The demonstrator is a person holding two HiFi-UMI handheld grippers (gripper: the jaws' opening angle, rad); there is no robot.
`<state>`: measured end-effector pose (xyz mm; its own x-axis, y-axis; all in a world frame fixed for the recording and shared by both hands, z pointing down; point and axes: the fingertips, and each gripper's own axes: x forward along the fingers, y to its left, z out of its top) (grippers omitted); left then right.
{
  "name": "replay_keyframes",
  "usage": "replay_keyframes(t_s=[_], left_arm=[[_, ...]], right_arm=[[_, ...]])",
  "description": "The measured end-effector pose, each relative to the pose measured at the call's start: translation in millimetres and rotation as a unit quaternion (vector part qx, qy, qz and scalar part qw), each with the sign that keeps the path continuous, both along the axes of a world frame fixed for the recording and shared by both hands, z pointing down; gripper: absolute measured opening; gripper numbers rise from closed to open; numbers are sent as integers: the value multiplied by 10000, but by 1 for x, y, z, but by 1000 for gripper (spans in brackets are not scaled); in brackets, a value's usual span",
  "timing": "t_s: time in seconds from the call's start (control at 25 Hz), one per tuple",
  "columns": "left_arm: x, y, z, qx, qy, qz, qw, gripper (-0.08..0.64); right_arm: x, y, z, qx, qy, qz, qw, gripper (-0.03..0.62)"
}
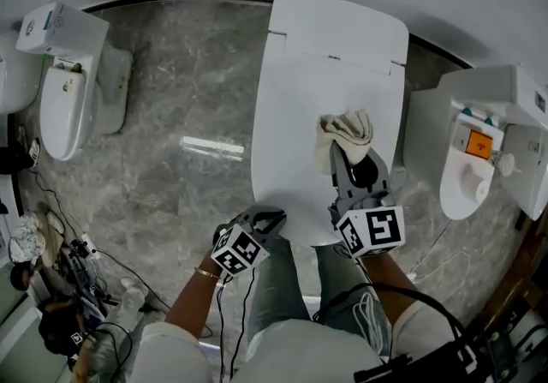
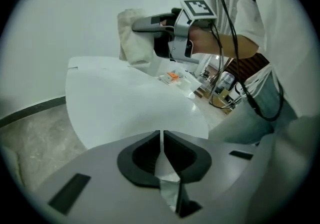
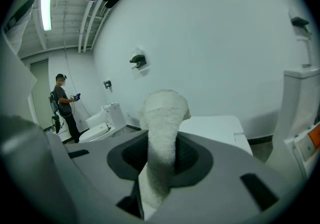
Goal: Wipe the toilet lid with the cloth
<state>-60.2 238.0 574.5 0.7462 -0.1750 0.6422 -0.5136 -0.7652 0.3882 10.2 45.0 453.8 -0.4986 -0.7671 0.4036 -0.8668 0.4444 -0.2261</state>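
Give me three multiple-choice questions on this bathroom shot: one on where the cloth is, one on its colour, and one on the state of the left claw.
1. Where is the cloth?
A) in a bucket
B) in the right claw, over the toilet lid
C) in a sink

2. What colour is the cloth?
A) blue
B) red
C) cream

3. How is the left claw?
A) shut and empty
B) wide open
C) shut on the cloth

Answers:
1 B: the right gripper view shows that claw clamped on the cloth, and the head view shows it above the lid.
2 C: it looks off-white in every view.
3 A: in the left gripper view its jaws meet with nothing between them.
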Motion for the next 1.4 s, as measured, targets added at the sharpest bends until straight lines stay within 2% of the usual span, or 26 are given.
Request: replay_keyframes(t_s=[0.12, 0.24, 0.36, 0.48, 0.52, 0.56, 0.6, 0.64, 0.72, 0.76, 0.8, 0.88, 0.96, 1.08, 1.24, 1.4], left_arm=[[8, -2, 41, 198, -393, -154, 9989, 17], [4, 3, 69, 263, -539, -362, 9975, 17], [5, 5, 90, 274, -704, -217, 9969, 17], [7, 4, 97, 53, -778, -77, 9969, 16], [5, -5, 92, 51, -798, -250, 9965, 17], [-1, -23, 80, 177, -810, -632, 9945, 17], [-12, -50, 63, 419, -824, -1214, 9883, 17], [-26, -83, 41, 713, -849, -1918, 9751, 17], [-55, -157, -2, 1151, -833, -3234, 9355, 17], [-66, -190, -18, 1174, -727, -3705, 9185, 17], [-73, -219, -29, 1059, -556, -4043, 9068, 17], [-84, -268, -37, 740, -221, -4406, 8944, 17], [-98, -305, -34, 721, -223, -4455, 8921, 15], [-121, -338, -18, 862, -404, -4305, 8976, 15], [-136, -355, 5, 900, -577, -4021, 9094, 15], [-136, -355, 18, 893, -630, -3873, 9154, 15]], right_arm=[[0, 1, 27, -61, 4, 104, 9999, 101], [4, 3, 45, -128, -3, 183, 9998, 101], [8, 2, 58, -207, -6, 250, 9995, 101], [9, -3, 66, -293, 18, 335, 9990, 101], [8, -6, 67, -329, 27, 372, 9988, 101], [6, -10, 66, -382, 33, 413, 9984, 101], [1, -16, 64, -454, 41, 449, 9979, 101], [-5, -23, 62, -541, 59, 476, 9974, 101], [-22, -41, 65, -773, 126, 512, 9956, 101], [-33, -52, 70, -923, 140, 527, 9942, 101], [-46, -64, 75, -1080, 126, 544, 9926, 101], [-70, -89, 87, -1338, 55, 608, 9891, 101], [-88, -114, 102, -1497, -30, 738, 9860, 101], [-108, -141, 131, -1759, -64, 804, 9811, 101], [-132, -148, 163, -1922, 198, 561, 9795, 101], [-124, -157, 182, -2025, 416, 698, 9759, 101]])
